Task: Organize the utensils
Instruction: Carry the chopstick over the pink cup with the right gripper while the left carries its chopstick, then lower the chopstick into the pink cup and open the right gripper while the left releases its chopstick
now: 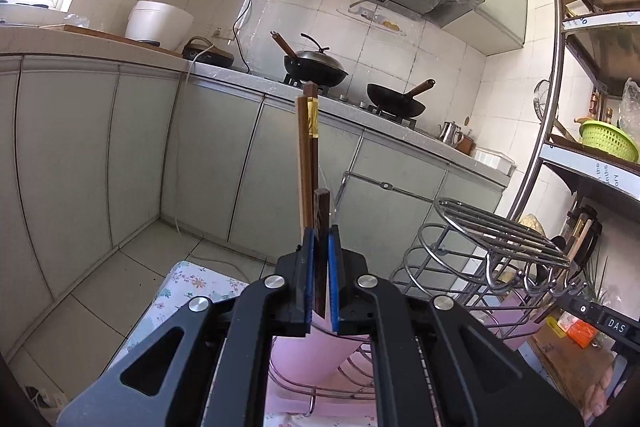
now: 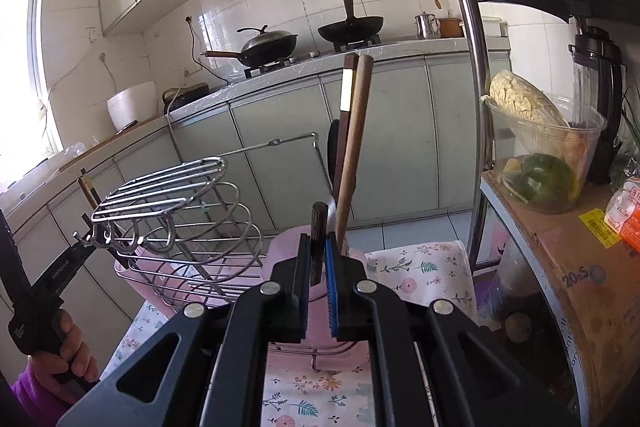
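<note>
In the left wrist view my left gripper (image 1: 321,233) is shut on dark brown chopsticks (image 1: 309,163); a short one sits between the blue pads and longer ones with a gold band rise above. A pink cup (image 1: 304,351) shows below the fingers. In the right wrist view my right gripper (image 2: 319,239) is shut on a short dark chopstick (image 2: 319,223). Just behind it a pink cup (image 2: 286,247) holds a wooden handle (image 2: 354,147) and a chopstick with a bright band (image 2: 346,95). The left gripper (image 2: 78,247) appears at far left, held by a hand (image 2: 68,351).
A wire dish rack (image 2: 172,219) on a pink tray stands on a flowered cloth (image 2: 416,275), between the two grippers. A metal shelf (image 2: 560,247) at right carries a bowl of vegetables and a blender. Counter cabinets (image 1: 224,147) with two woks lie beyond.
</note>
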Demonstrator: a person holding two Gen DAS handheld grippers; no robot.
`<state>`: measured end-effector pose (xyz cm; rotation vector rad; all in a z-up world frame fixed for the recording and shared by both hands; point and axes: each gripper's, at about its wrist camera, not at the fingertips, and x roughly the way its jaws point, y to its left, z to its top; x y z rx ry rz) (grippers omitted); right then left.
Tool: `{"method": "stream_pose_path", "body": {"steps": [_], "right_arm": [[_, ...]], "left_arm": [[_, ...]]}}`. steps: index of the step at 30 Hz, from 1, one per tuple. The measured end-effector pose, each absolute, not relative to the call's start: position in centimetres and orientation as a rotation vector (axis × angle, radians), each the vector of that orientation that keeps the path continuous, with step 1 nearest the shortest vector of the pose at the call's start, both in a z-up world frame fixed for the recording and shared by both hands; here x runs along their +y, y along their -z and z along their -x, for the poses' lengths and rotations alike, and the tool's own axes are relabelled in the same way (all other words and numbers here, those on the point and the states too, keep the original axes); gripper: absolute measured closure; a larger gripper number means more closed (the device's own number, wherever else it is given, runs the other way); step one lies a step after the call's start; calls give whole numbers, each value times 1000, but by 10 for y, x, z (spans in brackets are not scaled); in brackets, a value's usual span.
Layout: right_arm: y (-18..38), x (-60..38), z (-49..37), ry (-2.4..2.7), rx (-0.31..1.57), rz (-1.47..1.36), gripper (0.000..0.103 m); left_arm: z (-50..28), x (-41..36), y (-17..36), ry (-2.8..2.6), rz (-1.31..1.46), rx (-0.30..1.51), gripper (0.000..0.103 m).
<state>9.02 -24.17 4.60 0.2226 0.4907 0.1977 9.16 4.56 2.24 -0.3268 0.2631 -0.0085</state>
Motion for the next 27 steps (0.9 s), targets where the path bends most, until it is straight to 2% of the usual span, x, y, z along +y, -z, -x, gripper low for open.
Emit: {"method": "stream_pose_path", "body": {"steps": [13, 27], "right_arm": [[-54, -246, -106, -182, 476, -200, 96], [-39, -242, -108, -203, 547, -210, 95]], "left_arm": [[-106, 56, -25, 54, 408, 342, 97], [-103, 50, -22, 62, 402, 373, 96]]}}
